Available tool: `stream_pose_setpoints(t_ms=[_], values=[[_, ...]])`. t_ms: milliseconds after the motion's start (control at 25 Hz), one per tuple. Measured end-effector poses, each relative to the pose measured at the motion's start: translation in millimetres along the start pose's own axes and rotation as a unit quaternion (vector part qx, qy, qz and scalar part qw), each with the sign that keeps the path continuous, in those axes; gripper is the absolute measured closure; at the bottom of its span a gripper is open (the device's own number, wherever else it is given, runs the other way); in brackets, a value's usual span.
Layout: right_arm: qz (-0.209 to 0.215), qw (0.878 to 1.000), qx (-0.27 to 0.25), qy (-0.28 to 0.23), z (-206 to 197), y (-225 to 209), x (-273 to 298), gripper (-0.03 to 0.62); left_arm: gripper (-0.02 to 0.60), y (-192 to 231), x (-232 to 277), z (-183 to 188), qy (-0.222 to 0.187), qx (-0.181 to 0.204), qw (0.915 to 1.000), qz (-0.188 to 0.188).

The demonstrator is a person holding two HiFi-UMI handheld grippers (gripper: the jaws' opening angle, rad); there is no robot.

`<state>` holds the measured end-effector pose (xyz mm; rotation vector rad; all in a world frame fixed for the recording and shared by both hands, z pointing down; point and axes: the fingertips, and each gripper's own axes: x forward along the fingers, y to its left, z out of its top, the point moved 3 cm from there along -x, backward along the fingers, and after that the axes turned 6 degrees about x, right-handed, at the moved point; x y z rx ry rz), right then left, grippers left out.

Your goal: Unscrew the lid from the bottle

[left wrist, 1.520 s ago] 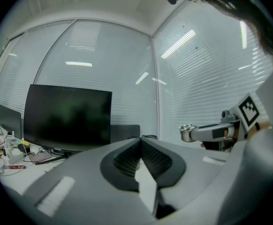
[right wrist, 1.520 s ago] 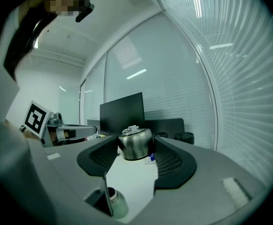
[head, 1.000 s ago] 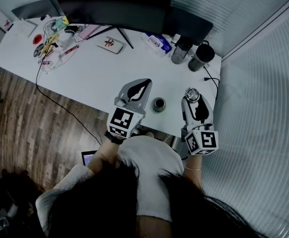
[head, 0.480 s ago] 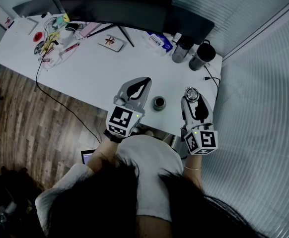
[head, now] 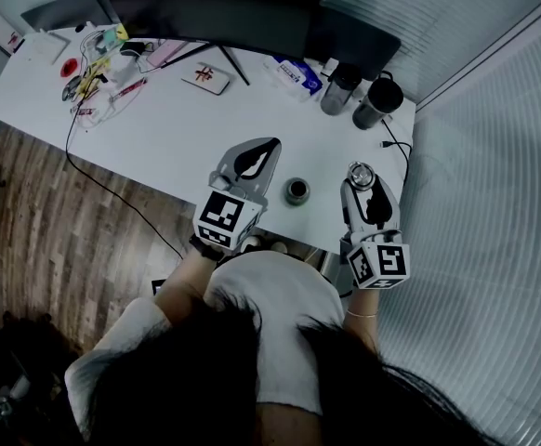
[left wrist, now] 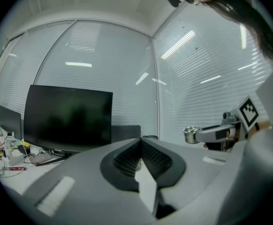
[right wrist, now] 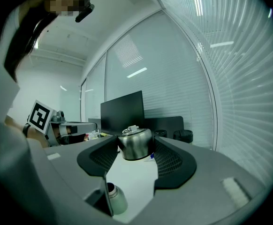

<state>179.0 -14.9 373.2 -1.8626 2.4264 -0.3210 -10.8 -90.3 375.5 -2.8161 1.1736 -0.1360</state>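
The bottle stands open on the tabletop (contents too dark to tell). The right tongs clamp its steel lid; the left tongs are pressed together, empty.

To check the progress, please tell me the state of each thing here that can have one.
bottle: upright on the table, open.
lid: off the bottle, held by the right gripper.
right gripper: shut on the lid.
left gripper: shut, empty.
monitor: screen dark.

Head view dim; gripper views brighter, fisheye-warped at edges.
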Motion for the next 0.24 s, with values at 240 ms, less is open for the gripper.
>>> stream_pose_setpoints(t_ms=[240], values=[[0.0,1.0,0.003,-0.001,-1.2,-0.8,0.8,0.353,0.523,-2.3,4.2,2.0,0.001,0.008,0.9999,-0.01]])
